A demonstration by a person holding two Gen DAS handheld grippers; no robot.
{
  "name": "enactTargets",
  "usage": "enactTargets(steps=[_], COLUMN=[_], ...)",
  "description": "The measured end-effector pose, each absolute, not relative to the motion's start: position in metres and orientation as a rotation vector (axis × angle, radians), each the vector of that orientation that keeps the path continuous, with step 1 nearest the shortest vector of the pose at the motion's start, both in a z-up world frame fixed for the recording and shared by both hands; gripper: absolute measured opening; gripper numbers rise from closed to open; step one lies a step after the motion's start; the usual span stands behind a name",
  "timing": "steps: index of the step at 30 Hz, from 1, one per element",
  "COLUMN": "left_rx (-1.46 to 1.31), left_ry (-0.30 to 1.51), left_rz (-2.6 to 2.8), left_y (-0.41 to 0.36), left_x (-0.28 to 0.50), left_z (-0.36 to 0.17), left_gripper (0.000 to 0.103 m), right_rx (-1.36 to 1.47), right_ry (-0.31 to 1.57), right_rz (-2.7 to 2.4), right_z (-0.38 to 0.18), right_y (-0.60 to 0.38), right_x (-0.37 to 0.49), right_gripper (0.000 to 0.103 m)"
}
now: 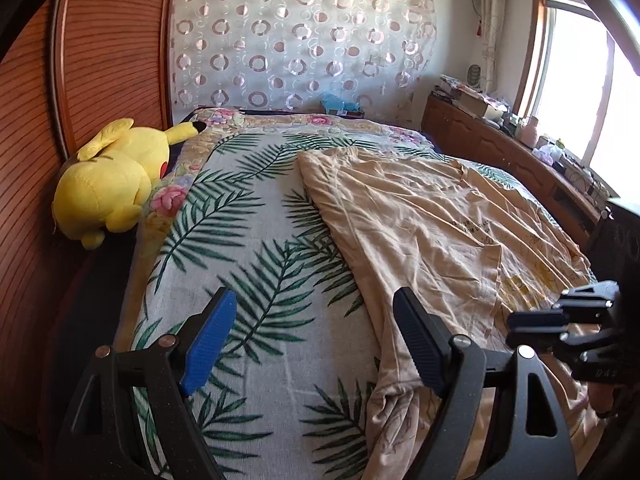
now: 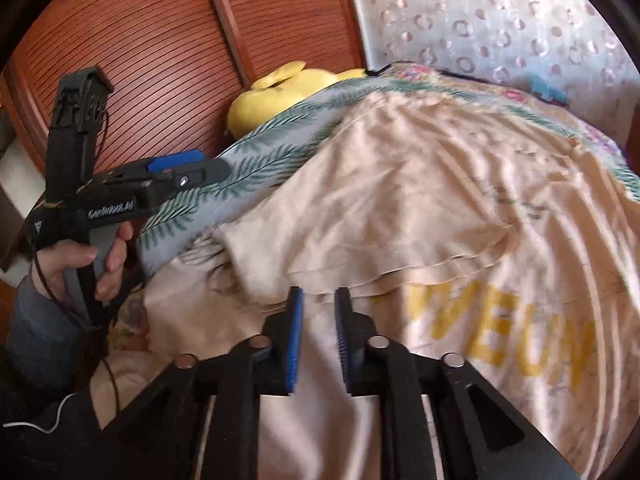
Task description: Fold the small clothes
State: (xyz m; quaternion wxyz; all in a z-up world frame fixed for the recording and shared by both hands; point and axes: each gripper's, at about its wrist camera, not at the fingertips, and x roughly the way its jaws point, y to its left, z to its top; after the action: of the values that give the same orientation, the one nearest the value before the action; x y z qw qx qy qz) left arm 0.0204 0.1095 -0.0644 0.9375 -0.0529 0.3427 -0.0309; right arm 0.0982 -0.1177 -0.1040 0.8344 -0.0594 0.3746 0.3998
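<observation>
1. My left claw (image 1: pixel 312 344) was spread wide and gripped nothing; its blue pads (image 1: pixel 208 344) stood well apart above the bed (image 1: pixel 248 264).
2. Under that gap lay the leaf-print sheet (image 1: pixel 256 216) and the left hem of the shirt (image 1: pixel 420 216).
3. My right claw (image 2: pixel 318 340) was released too, its jaws only narrowly parted with nothing between them, hovering just over the shirt (image 2: pixel 400 200).
4. In the left wrist view the right claw (image 1: pixel 560 320) showed side-on at the bed's right edge, low over the cloth; from there I could not tell its opening.
5. In the right wrist view the left claw (image 2: pixel 176 172) showed side-on near the bed's left edge, my left hand (image 2: pixel 92 264) wrapped round its handle.
6. The shirt was beige and creased, spread over the right half of the bed and running from the near edge toward the head.
7. One flap was folded over onto the body of the shirt; its hem crossed just above yellow print (image 2: pixel 512 340).
8. Small dark lettering (image 1: pixel 476 228) showed near the shirt's middle.
9. A yellow plush (image 1: pixel 116 176) lay on the bed's far left corner, against the wooden panel (image 1: pixel 100 60).
10. A ring-patterned curtain (image 1: pixel 300 40) hung behind the head of the bed.
11. A window (image 1: pixel 592 80) and a cluttered wooden cabinet (image 1: pixel 500 136) ran along the right side.
</observation>
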Motion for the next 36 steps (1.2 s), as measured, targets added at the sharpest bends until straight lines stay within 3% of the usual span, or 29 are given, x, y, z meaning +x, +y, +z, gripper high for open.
enactTargets(steps=[7, 9, 12, 15, 33, 36], left_rx=[-0.038, -0.029, -0.019, -0.011, -0.011, 0.013], left_ry=[0.695, 0.706, 0.724, 0.759, 0.859, 0.856], left_rz=[-0.136, -0.147, -0.182, -0.182, -0.088, -0.098], left_y=[0.093, 0.09, 0.083, 0.079, 0.086, 0.085], left_x=[0.067, 0.083, 0.11, 0.136, 0.219, 0.223], left_z=[-0.052, -0.051, -0.052, -0.059, -0.084, -0.084], left_gripper=[0.079, 0.07, 0.057, 0.051, 0.045, 0.021], right_rx=[-0.148, -0.16, -0.172, -0.16, -0.152, -0.15], right_ry=[0.707, 0.695, 0.685, 0.702, 0.75, 0.746], right_rz=[0.668, 0.609, 0.53, 0.472, 0.383, 0.383], right_z=[-0.096, -0.098, -0.102, -0.109, -0.132, -0.134], right_y=[-0.165, -0.182, -0.21, -0.238, -0.274, -0.275], right_x=[0.117, 0.125, 0.132, 0.14, 0.149, 0.149], right_gripper=[0.018, 0.02, 0.033, 0.035, 0.039, 0.039])
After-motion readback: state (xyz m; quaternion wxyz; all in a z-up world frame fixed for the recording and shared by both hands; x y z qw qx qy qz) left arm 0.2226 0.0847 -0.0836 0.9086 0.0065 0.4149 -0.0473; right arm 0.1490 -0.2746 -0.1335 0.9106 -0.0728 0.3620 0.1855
